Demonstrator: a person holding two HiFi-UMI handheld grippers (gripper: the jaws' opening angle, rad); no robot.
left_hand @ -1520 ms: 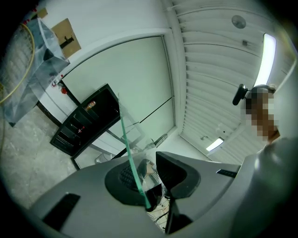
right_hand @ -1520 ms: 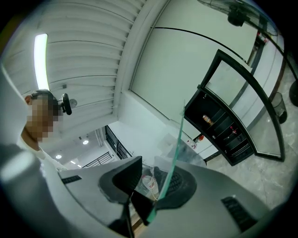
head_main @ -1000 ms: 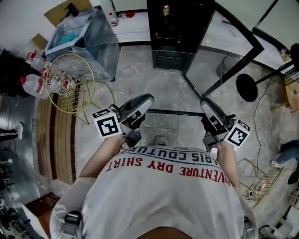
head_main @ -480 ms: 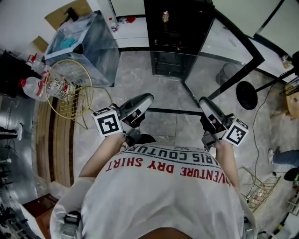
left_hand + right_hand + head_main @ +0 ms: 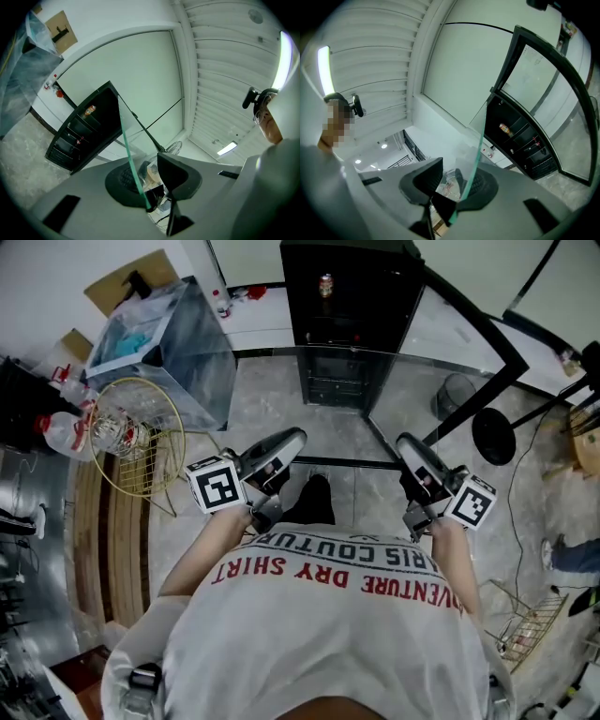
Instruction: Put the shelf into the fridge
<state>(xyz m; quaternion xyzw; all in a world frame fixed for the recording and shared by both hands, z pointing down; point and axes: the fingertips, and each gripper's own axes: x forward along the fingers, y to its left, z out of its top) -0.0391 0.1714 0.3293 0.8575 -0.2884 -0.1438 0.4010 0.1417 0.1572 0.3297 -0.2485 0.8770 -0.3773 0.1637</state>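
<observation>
A clear glass shelf [image 5: 349,463] hangs level between my two grippers in the head view, its far edge reaching toward the open black fridge [image 5: 352,296]. My left gripper [image 5: 286,442] is shut on the shelf's left side and my right gripper [image 5: 410,446] on its right side. In the left gripper view the green glass edge [image 5: 131,159] runs into the left gripper [image 5: 149,180], with the fridge [image 5: 79,131] ahead. The right gripper view shows the glass edge [image 5: 476,159] clamped in the right gripper [image 5: 452,185] and the fridge [image 5: 522,136] beyond.
The fridge door [image 5: 469,343] stands swung open to the right; a can [image 5: 325,285] sits on an upper fridge shelf. A gold wire basket [image 5: 141,432] and a plastic-wrapped box [image 5: 169,329] stand left. A round black stand base [image 5: 494,437] is on the right. My shoe [image 5: 314,498] steps forward.
Both grippers and the glass shelf have moved closer to the fridge, which now sits lower and larger in view. A dark shoe has stepped forward under the shelf.
</observation>
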